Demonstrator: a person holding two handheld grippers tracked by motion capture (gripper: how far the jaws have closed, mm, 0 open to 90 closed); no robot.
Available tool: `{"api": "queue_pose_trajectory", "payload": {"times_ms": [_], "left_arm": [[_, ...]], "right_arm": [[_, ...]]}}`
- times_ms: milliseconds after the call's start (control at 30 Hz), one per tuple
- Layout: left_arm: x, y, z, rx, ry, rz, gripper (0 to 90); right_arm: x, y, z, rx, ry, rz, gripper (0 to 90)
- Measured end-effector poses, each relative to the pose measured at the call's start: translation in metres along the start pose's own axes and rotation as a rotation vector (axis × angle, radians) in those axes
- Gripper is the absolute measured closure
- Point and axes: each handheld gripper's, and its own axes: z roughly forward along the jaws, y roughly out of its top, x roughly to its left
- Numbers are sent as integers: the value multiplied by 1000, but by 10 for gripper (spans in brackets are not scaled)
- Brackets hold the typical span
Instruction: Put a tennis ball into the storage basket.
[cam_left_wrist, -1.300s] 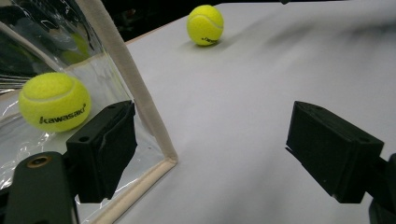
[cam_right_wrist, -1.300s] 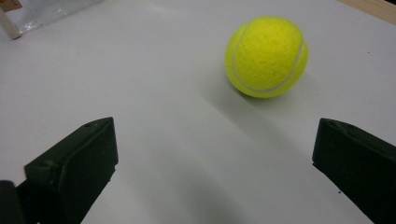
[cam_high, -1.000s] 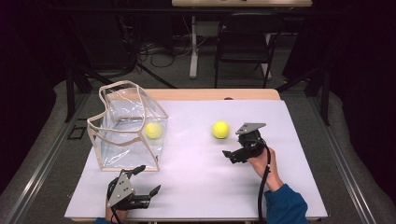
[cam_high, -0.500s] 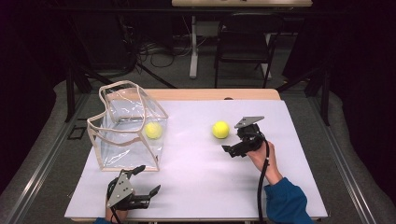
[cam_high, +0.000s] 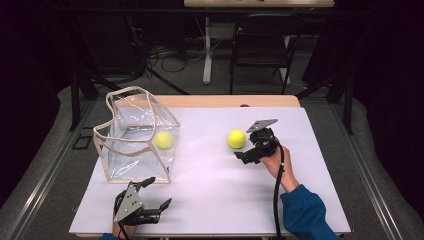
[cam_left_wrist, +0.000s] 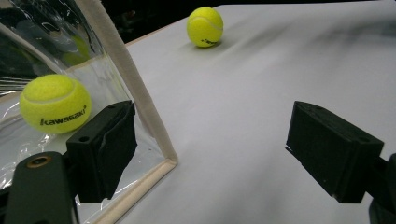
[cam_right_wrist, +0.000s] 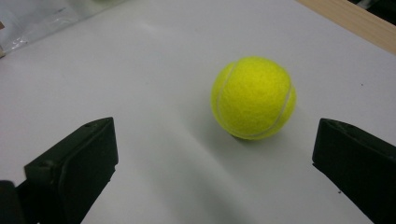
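Yellow tennis ball (cam_high: 236, 139) sits alone on the white tabletop (cam_high: 215, 190), a little right of centre in the high view. The right gripper (cam_high: 246, 154) is just beside it on the near right, held in a hand with a blue sleeve (cam_high: 305, 215) behind it. Its jaws are spread wide and grasp nothing. In the right gripper view the ball lies on the table ahead of the two black jaws, closer to the right one, and touches neither.

A second yellow ball (cam_high: 164, 140) rests inside a clear plastic bag (cam_high: 131, 120) with pale cloth edging, which stands at the left side of the table with its mouth facing up. In the left gripper view this ball shows through the clear wall, with a dark printed brand name on it.

The left gripper (cam_high: 156, 195) sits at the near edge of the table, just in front of the bag's near corner, and its jaws are also apart and empty. One jaw appears to be very close to the bag's edging, though contact cannot be told for sure.

The two grippers are well apart.
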Motion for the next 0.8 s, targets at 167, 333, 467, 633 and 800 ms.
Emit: {"api": "queue_pose_trajectory", "payload": {"times_ms": [167, 333, 467, 633, 800], "left_arm": [[0, 0, 0, 1, 1, 1, 160], [0, 0, 0, 5, -1, 0, 160], [0, 0, 0, 4, 0, 1, 160], [0, 0, 0, 2, 0, 1, 160], [0, 0, 0, 5, -6, 5, 160]], "right_arm": [[-3, 4, 3, 2, 9, 4, 0], [-4, 7, 7, 6, 10, 2, 0], [-4, 8, 11, 20, 5, 1, 0], [-7, 9, 14, 29, 4, 3, 0], [-9, 13, 17, 46, 7, 21, 0]]}}
